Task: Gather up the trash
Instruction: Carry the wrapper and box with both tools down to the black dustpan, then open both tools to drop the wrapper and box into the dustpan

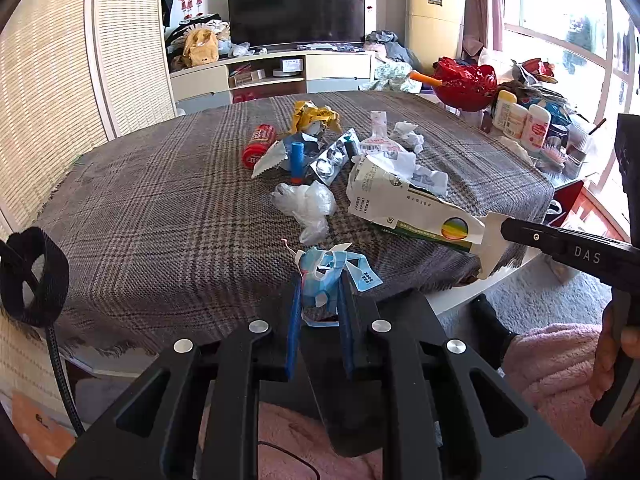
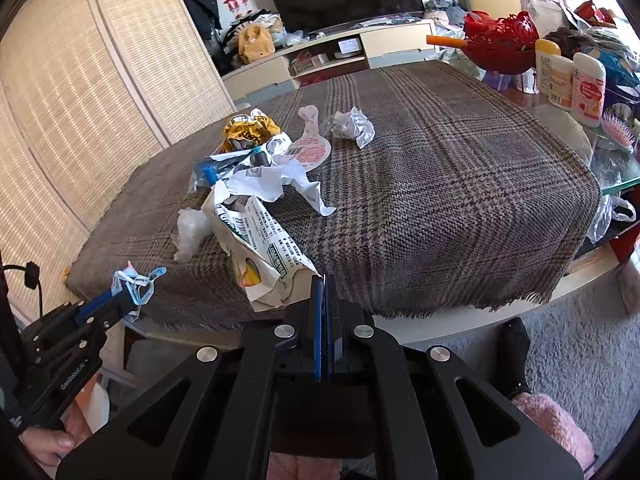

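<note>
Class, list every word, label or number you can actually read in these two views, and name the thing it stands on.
"DAS": right gripper, on its black finger.
"GenRobot.AI": left gripper, along its body; small, read with some doubt.
White carton, red can, lotion bottles: print too small or blurred.

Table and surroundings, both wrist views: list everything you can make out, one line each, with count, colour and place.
plaid cloth: one, grey-brown, covering the table
torn carton: one, white and green, near edge of cloth, pinched at its end
blue wrapper: one, light blue, clamped above near edge
clear plastic bag: one, crumpled, mid cloth
red can: one, lying on its side, far left of pile
yellow wrapper: one, crumpled, back of pile
crumpled tissue: one, white, far side
red basket: one, right of table
lotion bottles: three, white and yellowish, right edge
television: one, black, back wall
left hand-held gripper: shut on wrapper
right hand-held gripper: shut on carton
</note>
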`<state>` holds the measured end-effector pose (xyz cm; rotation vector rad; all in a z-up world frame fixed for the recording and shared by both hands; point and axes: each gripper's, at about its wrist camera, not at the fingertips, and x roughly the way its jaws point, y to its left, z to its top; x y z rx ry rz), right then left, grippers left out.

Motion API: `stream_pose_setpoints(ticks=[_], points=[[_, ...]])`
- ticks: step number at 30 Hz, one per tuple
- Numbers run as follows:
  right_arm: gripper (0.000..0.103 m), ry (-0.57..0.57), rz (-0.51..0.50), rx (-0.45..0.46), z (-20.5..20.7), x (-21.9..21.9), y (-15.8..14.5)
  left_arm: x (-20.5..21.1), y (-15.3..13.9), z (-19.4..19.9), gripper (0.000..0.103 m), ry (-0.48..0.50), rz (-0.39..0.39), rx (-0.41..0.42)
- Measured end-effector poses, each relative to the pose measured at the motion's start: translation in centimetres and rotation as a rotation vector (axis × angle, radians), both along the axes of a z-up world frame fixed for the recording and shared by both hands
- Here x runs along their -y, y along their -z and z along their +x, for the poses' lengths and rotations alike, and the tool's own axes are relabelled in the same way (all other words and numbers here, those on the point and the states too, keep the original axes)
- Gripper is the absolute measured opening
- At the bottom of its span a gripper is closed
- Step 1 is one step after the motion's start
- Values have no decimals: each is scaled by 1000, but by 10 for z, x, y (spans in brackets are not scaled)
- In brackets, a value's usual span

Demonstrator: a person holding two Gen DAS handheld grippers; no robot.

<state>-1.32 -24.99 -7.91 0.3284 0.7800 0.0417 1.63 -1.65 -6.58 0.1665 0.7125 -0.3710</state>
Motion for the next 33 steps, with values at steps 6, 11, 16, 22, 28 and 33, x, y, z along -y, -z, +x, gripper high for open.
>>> stream_pose_setpoints(ticks=[6, 11, 16, 22, 28, 33], points=[[3, 1, -19, -2, -19, -2, 5, -2, 6, -12, 16, 14, -23, -8], [3, 5, -6, -22, -31, -1, 18, -1, 20, -20, 16, 24, -27, -26], [3, 9, 2, -52, -31, 1, 31, 4, 35, -17, 16, 38, -25, -62], [3, -2, -20, -90, -23, -4, 47, 11, 58, -12, 16, 48, -11, -115], [3, -4, -38, -129, -12, -9, 64, 15, 83, -2, 16, 54, -2, -183], [4, -10, -78, -150, -6, -17, 70, 17, 98, 4, 16, 58, 18, -224]])
